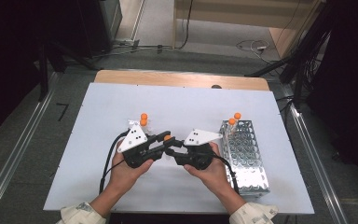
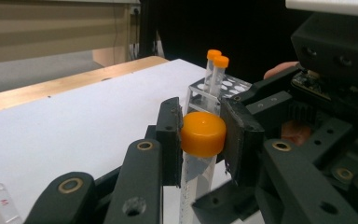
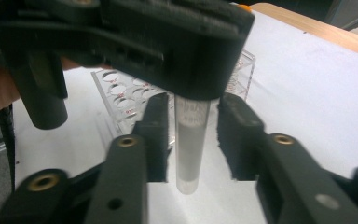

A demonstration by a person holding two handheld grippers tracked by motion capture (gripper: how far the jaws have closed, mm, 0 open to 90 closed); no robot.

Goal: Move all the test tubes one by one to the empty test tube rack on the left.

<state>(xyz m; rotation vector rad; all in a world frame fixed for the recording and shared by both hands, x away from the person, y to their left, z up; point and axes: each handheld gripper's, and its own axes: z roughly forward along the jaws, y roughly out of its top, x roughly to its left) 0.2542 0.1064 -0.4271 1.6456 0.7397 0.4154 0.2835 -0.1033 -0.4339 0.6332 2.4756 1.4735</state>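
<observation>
Nearest, the left gripper [image 2: 200,140] pinches the orange cap [image 2: 203,133] of a clear tube [image 3: 189,149], which hangs upright, cap up and rounded end down, over the white table [image 1: 98,140]. The right gripper [image 3: 191,140] straddles its shaft, jaws parted, pads off the glass. Beyond stands the metal rack [image 1: 249,161] with two capped tubes [image 1: 234,119].

orange cap [image 2: 203,134] – clear tube [image 3: 189,149], black claws

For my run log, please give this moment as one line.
left gripper: shut on orange cap | right gripper: open around tube | rack: two tubes
</observation>
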